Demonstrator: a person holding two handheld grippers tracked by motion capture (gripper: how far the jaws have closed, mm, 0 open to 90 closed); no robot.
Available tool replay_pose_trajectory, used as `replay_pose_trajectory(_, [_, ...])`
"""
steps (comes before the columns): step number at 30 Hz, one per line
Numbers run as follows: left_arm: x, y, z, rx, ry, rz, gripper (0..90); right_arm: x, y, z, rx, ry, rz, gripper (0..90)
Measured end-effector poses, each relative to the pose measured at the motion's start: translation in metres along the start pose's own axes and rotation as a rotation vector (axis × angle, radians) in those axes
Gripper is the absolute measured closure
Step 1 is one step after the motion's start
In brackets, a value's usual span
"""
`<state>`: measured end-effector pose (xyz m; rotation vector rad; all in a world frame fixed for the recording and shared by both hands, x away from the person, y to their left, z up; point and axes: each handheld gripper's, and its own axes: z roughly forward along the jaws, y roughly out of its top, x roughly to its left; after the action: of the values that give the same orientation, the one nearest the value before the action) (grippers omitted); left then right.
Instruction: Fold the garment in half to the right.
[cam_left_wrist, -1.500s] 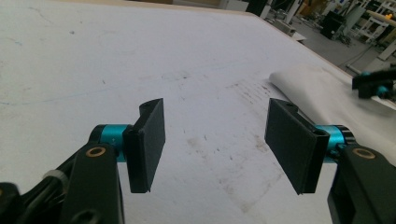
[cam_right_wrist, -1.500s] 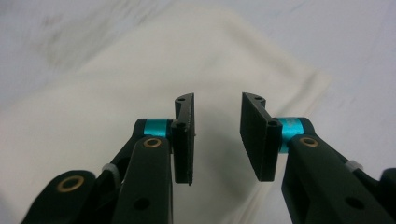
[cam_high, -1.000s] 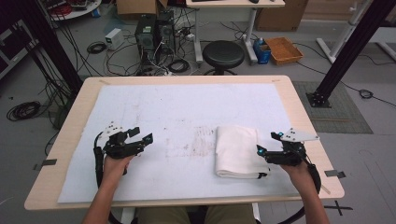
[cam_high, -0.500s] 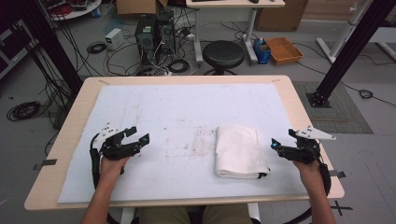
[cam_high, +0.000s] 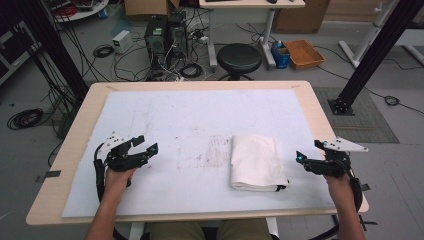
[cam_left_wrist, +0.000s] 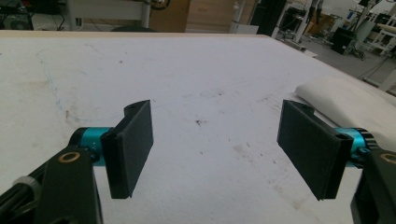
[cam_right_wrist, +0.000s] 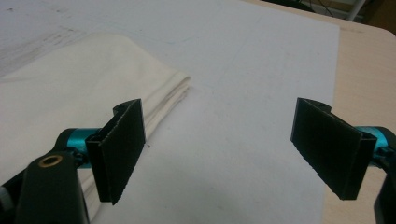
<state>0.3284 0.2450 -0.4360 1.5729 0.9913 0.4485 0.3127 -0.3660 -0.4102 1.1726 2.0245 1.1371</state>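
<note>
So both my hands are parked near my edge of the table, with the folded white towel (cam_high: 257, 162) as the thing everything sits around. My right gripper (cam_high: 299, 157) is just off the towel's right side, close but not touching it, jaws spread wide with nothing between them. From the right gripper view you can see that gap over bare white sheet (cam_right_wrist: 243, 140), and the towel's (cam_right_wrist: 79, 88) stacked edge runs just beside one pad (cam_right_wrist: 120, 149) without meeting it. The other pad sits out near where the sheet ends and the wooden table (cam_right_wrist: 369, 74) shows.

My left gripper (cam_high: 150, 147) is well apart from the towel, way off on its left side, hovering over the stained part of the sheet. Jaws spread wide there too, holding nothing. In the left gripper view the towel (cam_left_wrist: 348, 105) is a pale lump beyond one pad (cam_left_wrist: 310, 147).

The towel itself lies flat on the sheet, folded into a neat rectangle, a bit right of the table's middle. Past it, off the far table edge, there's a black stool (cam_high: 239, 57) on the floor.
</note>
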Motion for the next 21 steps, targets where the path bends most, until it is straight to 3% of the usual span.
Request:
replay_pose_trajectory(10, [-0.0035,-0.0005,-0.0012,-0.007,-0.009,0.004,26.9,-0.0014,-0.0034,-0.0065,-0.013,-0.044,0.025,17.5])
replay_pose_trajectory(21, [-0.0029,-0.0019,0.001,0.01,-0.01,0.008,26.9,-0.0039,-0.006,-0.0035,-0.002,-0.035,0.036,17.5])
